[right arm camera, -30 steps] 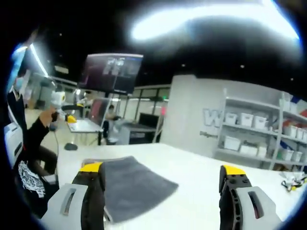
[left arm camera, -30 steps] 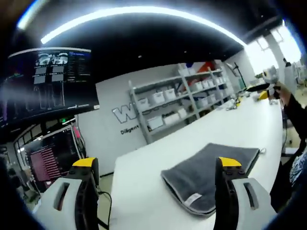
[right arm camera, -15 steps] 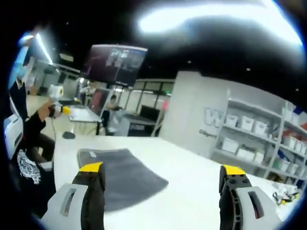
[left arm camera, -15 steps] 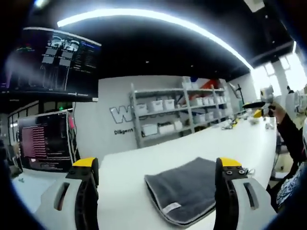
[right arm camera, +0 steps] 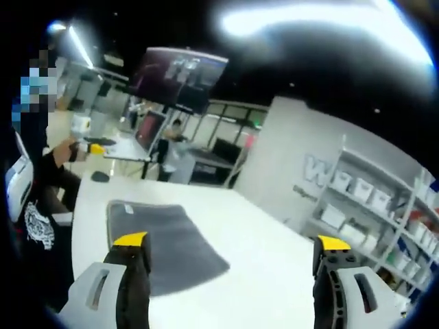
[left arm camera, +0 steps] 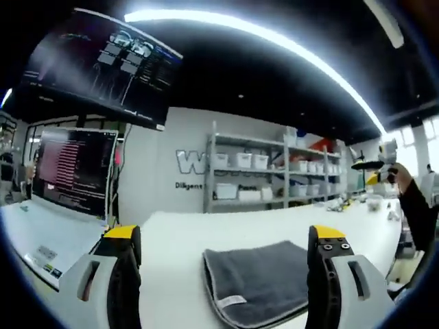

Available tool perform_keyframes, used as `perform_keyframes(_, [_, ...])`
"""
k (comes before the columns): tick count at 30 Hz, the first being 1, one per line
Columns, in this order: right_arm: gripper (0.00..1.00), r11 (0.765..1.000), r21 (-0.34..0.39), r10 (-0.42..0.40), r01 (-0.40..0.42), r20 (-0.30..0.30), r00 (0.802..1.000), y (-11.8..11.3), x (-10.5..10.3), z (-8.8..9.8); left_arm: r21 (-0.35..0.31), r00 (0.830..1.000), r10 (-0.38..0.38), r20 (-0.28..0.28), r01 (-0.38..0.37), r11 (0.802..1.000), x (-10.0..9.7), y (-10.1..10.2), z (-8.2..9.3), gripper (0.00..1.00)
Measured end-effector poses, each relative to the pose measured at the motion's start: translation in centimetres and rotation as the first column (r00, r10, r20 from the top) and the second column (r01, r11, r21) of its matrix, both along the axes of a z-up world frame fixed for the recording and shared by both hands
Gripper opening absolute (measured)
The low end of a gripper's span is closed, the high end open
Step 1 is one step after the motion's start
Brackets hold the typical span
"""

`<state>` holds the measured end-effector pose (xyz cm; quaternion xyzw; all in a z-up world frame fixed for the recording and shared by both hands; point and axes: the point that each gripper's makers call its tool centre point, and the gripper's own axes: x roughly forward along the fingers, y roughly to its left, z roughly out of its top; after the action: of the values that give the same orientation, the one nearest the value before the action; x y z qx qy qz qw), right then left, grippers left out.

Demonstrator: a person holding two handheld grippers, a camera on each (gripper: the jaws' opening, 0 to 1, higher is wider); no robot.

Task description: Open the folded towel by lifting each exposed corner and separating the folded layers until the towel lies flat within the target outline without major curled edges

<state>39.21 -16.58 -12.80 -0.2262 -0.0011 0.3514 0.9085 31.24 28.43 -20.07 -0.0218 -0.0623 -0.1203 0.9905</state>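
A folded dark grey towel (left arm camera: 257,284) lies on the white table (left arm camera: 178,240), a small white label near its front corner. My left gripper (left arm camera: 223,236) is open above the table, the towel lying between its jaws toward the right one. In the right gripper view the same towel (right arm camera: 171,240) lies left of centre, partly behind the left jaw. My right gripper (right arm camera: 230,243) is open, nothing between its fingers. A person (right arm camera: 38,205) at the left holds a gripper (right arm camera: 86,145) in a raised hand; that hand (left arm camera: 398,179) appears at the far right of the left gripper view.
Grey shelving (left arm camera: 267,178) with white bins lines the far wall. A large screen (left arm camera: 103,65) hangs at upper left, a laptop (left arm camera: 58,199) stands on the table's left end. Bare white tabletop (right arm camera: 267,274) stretches to the right of the towel.
Both views have swung: the left one panned so the towel sits more central and the laptop came in; the right one rolled slightly. The towel has not moved. Both grippers stay open.
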Motion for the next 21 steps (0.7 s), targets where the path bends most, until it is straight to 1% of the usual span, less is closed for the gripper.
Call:
perform_keyframes(1, [0.99,1.0,-0.016,0.006,-0.006,0.0,1.0,0.2,0.2,0.1,0.024,1.0,0.009,-0.006,-0.008,1.0,0.0,-0.1,-0.2,0.99])
perform_keyframes(3, [0.98,0.999,-0.045,0.015,-0.016,-0.005,1.0,0.5,0.6,0.3,0.035,1.0,0.006,-0.008,-0.006,0.999,-0.1,-0.4,-0.4,0.99])
perform_keyframes(6, [0.98,0.996,-0.077,0.033,-0.034,-0.011,0.999,1.1,1.4,0.9,0.036,0.999,-0.03,-0.021,0.031,0.999,-0.2,-1.2,-0.7,0.98])
perform_keyframes(8, [0.97,0.995,-0.09,0.041,-0.042,-0.014,0.999,1.5,2.1,1.6,0.038,0.999,-0.029,-0.027,0.03,0.999,-0.1,-1.5,-1.0,0.99])
perform_keyframes(9, [0.97,0.994,-0.101,0.043,-0.044,-0.014,0.999,1.7,2.6,1.9,0.053,0.999,-0.013,-0.032,0.015,0.998,0.0,-1.2,-1.2,0.99])
perform_keyframes(10, [0.97,0.993,-0.111,0.043,-0.044,-0.015,0.999,1.9,3.0,2.2,0.085,0.999,-0.006,-0.036,0.009,0.996,0.1,-1.2,-1.6,0.97])
perform_keyframes(11, [0.97,0.991,-0.123,0.042,-0.044,-0.016,0.999,2.1,3.5,2.4,0.102,0.999,-0.004,-0.046,0.009,0.995,0.1,-1.3,-1.9,0.97])
perform_keyframes(15, [0.96,0.983,-0.173,0.063,-0.067,-0.03,0.998,3.5,5.1,2.8,0.089,0.998,-0.016,-0.065,0.022,0.996,0.2,-1.5,-2.7,0.96])
perform_keyframes(16, [0.95,0.982,-0.174,0.069,-0.074,-0.035,0.997,3.9,5.5,2.9,0.085,0.997,-0.019,-0.069,0.025,0.996,0.2,-1.6,-2.9,0.96])
perform_keyframes(18, [0.93,0.979,-0.187,0.066,-0.077,-0.061,0.996,4.5,6.2,2.6,0.074,0.997,-0.01,-0.074,0.015,0.997,0.2,-1.3,-3.3,0.95])
perform_keyframes(21, [0.94,0.966,-0.237,0.09,-0.104,-0.069,0.994,5.5,6.8,1.9,0.055,0.997,-0.002,-0.083,0.006,0.998,0.1,-1.2,-3.9,0.94])
